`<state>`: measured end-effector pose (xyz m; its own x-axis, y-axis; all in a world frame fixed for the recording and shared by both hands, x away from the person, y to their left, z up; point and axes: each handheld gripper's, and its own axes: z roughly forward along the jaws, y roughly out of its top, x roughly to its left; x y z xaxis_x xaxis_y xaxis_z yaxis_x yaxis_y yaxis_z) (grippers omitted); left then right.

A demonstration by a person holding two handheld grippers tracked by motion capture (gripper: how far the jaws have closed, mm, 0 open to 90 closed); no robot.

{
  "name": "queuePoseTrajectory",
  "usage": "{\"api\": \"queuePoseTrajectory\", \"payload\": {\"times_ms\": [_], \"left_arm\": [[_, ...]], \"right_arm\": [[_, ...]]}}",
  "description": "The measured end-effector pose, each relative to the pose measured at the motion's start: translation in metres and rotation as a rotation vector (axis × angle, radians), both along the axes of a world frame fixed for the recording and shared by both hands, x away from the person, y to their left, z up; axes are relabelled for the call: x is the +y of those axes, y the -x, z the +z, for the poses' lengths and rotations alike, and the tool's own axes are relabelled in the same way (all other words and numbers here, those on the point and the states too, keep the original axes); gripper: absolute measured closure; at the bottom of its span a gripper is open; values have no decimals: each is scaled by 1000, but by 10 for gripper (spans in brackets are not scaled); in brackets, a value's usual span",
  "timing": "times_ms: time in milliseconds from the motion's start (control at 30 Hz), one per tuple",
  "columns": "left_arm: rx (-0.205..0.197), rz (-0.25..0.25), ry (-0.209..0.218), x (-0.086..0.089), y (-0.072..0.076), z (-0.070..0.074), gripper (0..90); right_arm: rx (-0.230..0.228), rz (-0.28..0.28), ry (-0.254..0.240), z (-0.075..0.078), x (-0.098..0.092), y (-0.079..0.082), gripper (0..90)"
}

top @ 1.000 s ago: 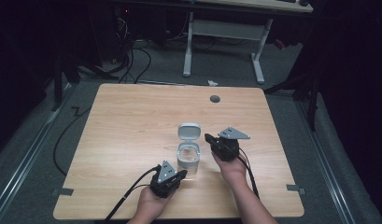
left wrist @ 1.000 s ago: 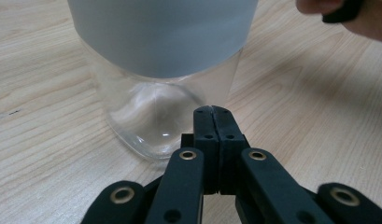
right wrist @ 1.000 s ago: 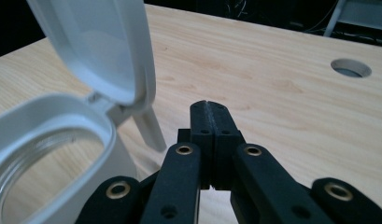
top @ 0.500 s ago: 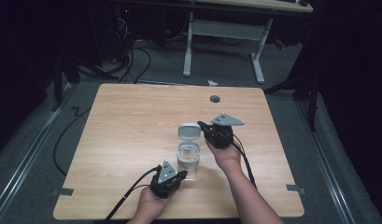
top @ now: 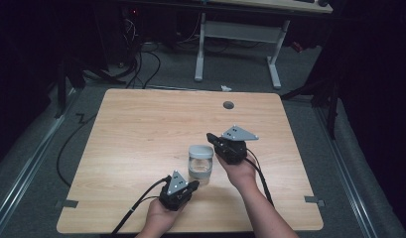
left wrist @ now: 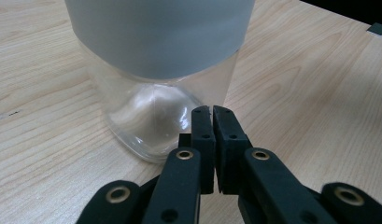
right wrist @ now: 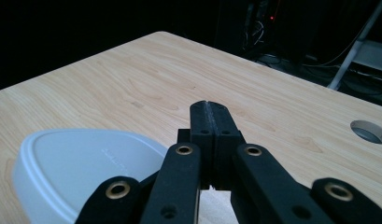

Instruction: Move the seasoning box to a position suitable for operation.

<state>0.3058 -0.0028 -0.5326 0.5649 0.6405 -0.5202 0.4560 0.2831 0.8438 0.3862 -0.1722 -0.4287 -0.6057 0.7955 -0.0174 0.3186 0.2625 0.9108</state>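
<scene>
Nearest the worktop's point(top: 131, 129) front edge, the left tongs point(top: 189, 187) were held clenched on nothing, their tips just beside the base of the clear jar point(top: 200, 166). The jar was stood upright near the middle of the front half, capped by a grey lid point(right wrist: 81, 163). Just beyond and beside the lid, the right tongs point(top: 211, 137) were likewise clenched and empty; farthest lay a round hole point(top: 228, 105).

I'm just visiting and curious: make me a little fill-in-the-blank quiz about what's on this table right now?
1. The clear container wears a grey ____ on top.
2. The left gripper has its jaws ____, tips near the container's base.
3. The round hole lies near the table's ____ edge.
4. The table top is made of light ____.

Missing words: lid; shut; far; wood
</scene>
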Motion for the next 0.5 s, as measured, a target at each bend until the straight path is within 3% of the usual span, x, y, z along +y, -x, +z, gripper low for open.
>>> {"api": "queuePoseTrajectory", "payload": {"times_ms": [500], "left_arm": [[0,-1,3,0,0,0,876]], "right_arm": [[-9,8,-20,-4,-3,19,900]]}}
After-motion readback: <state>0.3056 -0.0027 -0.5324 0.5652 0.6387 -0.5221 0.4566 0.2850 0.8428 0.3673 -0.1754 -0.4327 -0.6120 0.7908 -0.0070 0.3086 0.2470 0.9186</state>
